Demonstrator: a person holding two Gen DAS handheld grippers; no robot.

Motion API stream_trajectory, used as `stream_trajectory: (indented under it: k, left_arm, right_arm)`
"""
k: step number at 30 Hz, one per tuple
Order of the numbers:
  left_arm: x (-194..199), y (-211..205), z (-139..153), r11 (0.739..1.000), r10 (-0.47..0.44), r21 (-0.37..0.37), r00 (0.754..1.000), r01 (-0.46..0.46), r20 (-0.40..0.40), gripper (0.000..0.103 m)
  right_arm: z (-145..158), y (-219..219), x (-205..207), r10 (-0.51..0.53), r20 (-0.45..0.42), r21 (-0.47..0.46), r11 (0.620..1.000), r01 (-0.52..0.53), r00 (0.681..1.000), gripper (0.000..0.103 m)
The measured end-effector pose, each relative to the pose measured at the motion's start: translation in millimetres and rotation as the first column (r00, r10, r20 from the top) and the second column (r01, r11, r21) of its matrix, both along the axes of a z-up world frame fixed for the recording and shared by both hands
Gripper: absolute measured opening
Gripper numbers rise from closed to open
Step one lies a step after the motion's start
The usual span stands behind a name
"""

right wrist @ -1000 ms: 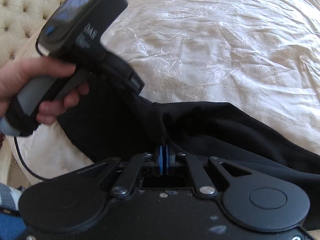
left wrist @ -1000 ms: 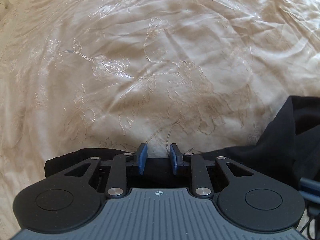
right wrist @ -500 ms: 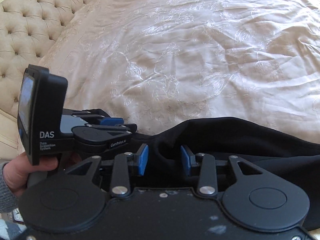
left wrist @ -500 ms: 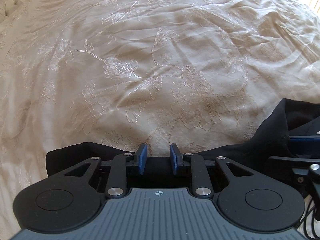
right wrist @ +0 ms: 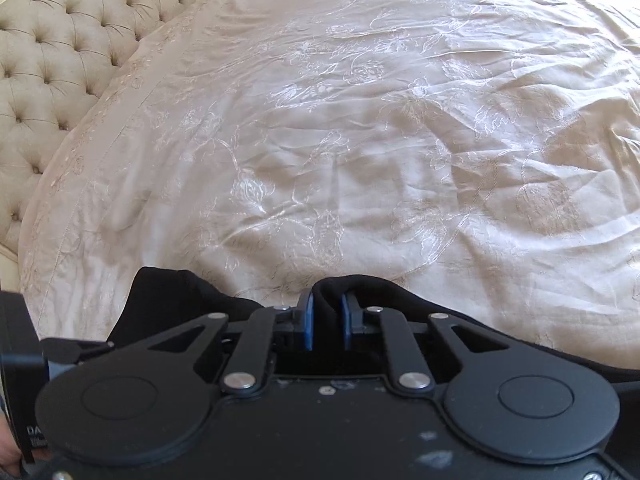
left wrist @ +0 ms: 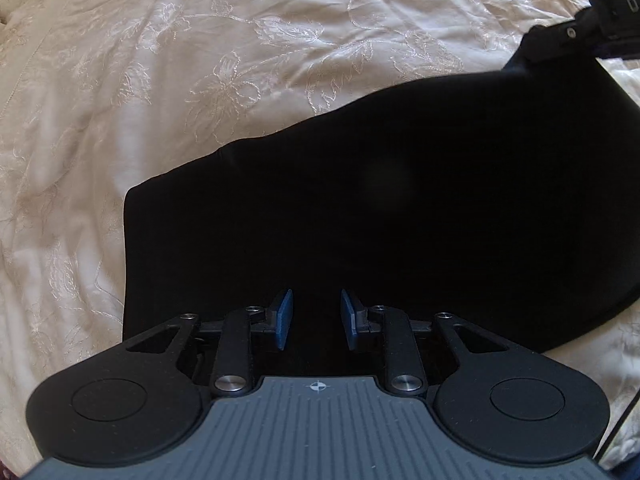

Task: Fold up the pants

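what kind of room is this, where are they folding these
Most likely a bedroom: the black pants lie on a bed with a cream embroidered bedspread, and a tufted, buttoned headboard stands along its edge.

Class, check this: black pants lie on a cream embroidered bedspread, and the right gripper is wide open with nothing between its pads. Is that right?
Not quite. The right wrist view shows the right gripper closed on a fold of the black pants. They do lie on the cream embroidered bedspread.
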State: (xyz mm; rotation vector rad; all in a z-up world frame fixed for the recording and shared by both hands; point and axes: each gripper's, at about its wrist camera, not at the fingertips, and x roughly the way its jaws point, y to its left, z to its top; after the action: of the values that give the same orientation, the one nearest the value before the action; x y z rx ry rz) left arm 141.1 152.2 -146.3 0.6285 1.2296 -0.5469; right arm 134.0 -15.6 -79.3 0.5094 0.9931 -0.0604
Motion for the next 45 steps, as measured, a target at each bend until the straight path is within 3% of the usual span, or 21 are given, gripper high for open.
stream_trajectory:
  k: [14,19,21,22,25,29,31,33,34,35,37,41,45]
  left_arm:
    - [-3,0,-3,1.000,-0.003,0.011,1.000,0.003,0.010,0.027]
    - [-2,0,4,1.000,-0.009,0.010,1.000,0.009,0.017,0.027]
    - [-2,2,11,1.000,-0.009,0.009,0.999,0.009,0.033,0.027]
    - [-3,1,16,1.000,-0.007,0.007,0.999,0.007,0.045,0.026]
    - [0,1,32,1.000,-0.001,-0.025,0.995,0.004,0.096,0.027]
    - [9,0,44,0.998,0.040,-0.057,0.992,-0.033,0.123,0.027]
    - [16,-4,43,0.998,0.054,-0.051,0.992,-0.048,0.111,0.027]
    - [19,-5,40,0.997,0.063,-0.041,0.992,-0.059,0.108,0.027]
    - [20,-5,38,0.998,0.064,-0.033,0.993,-0.061,0.102,0.027]
    - [18,-6,35,0.998,0.066,-0.023,0.993,-0.064,0.096,0.027]
    - [20,-1,26,0.997,0.074,-0.006,0.995,-0.074,0.073,0.027]
    - [17,9,11,0.996,0.078,0.044,0.996,-0.079,0.039,0.027]
    - [11,16,19,0.996,0.078,0.039,0.995,-0.080,0.055,0.027]
  right_arm:
    - [-71,-13,65,0.000,-0.165,-0.030,1.000,-0.005,0.986,0.012]
    - [-52,-20,52,-0.012,-0.105,-0.022,1.000,0.009,0.994,0.012]
    - [-34,-18,34,-0.039,-0.030,-0.083,0.996,0.036,0.999,0.024]
    - [-26,-17,25,-0.055,-0.005,-0.113,0.992,0.054,0.998,0.035]
    - [-4,-6,2,-0.052,0.049,-0.180,0.982,0.060,0.997,0.035]
    - [16,19,-25,-0.017,0.092,-0.309,0.950,0.045,0.996,0.026]
    - [19,21,-33,-0.029,0.095,-0.281,0.958,0.055,0.995,0.025]
    - [13,24,-33,-0.032,0.059,-0.238,0.970,0.045,0.998,0.018]
    - [8,25,-29,-0.023,0.035,-0.248,0.968,0.031,0.999,0.009]
    - [1,26,-24,-0.010,0.002,-0.263,0.965,0.010,1.000,0.008]
    - [-15,24,-10,-0.010,-0.037,-0.283,0.959,-0.001,0.999,0.007]
    - [-50,3,22,-0.104,-0.130,-0.270,0.961,0.066,0.986,0.006]
    - [-43,-3,23,-0.114,-0.098,-0.272,0.959,0.084,0.989,0.006]
